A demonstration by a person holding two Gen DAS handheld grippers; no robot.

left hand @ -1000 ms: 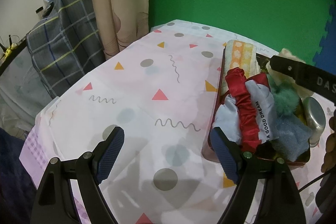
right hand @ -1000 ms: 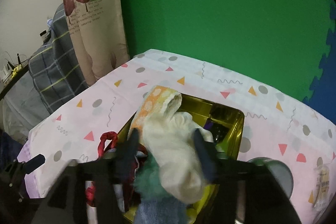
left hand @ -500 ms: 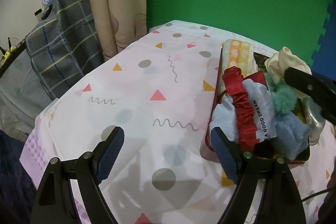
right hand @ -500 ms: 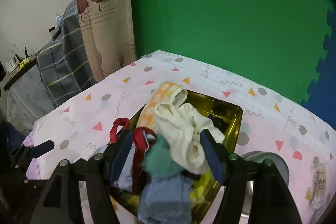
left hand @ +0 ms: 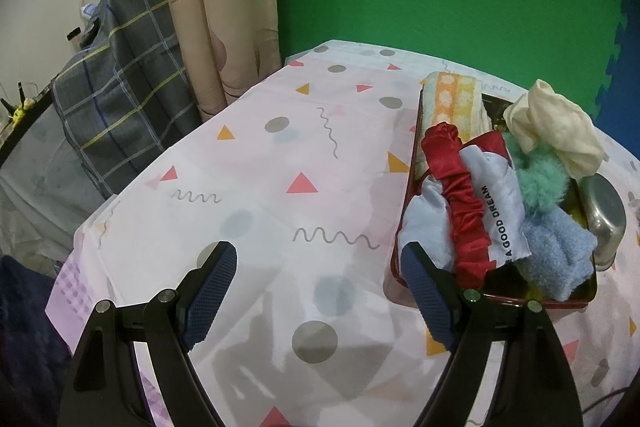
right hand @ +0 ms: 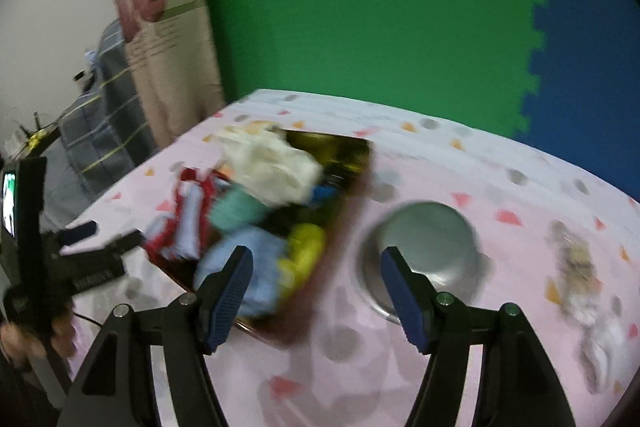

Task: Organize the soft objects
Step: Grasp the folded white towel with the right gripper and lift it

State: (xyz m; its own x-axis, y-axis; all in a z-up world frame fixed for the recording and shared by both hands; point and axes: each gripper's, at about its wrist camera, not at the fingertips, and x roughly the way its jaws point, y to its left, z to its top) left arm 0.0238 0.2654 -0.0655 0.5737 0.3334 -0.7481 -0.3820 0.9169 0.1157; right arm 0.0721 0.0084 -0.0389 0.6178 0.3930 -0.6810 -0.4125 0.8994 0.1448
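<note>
A dark red tin with a gold inside stands on the patterned tablecloth, heaped with soft things: a cream cloth on top, a teal pompom, a blue fuzzy sock, a red scrunchie, a pale blue eye mask and an orange-yellow towel. My left gripper stands open over bare cloth, left of the tin. My right gripper is open and empty, over the tin's near right corner; its view is blurred.
A steel bowl sits just right of the tin. More soft items lie blurred at the table's far right. A curtain, a plaid cloth and a green wall stand behind. The other handset shows at left.
My right gripper has pulled back and swung right, away from the cream cloth, which stays on the pile. It has left the left wrist view. The left gripper has kept still.
</note>
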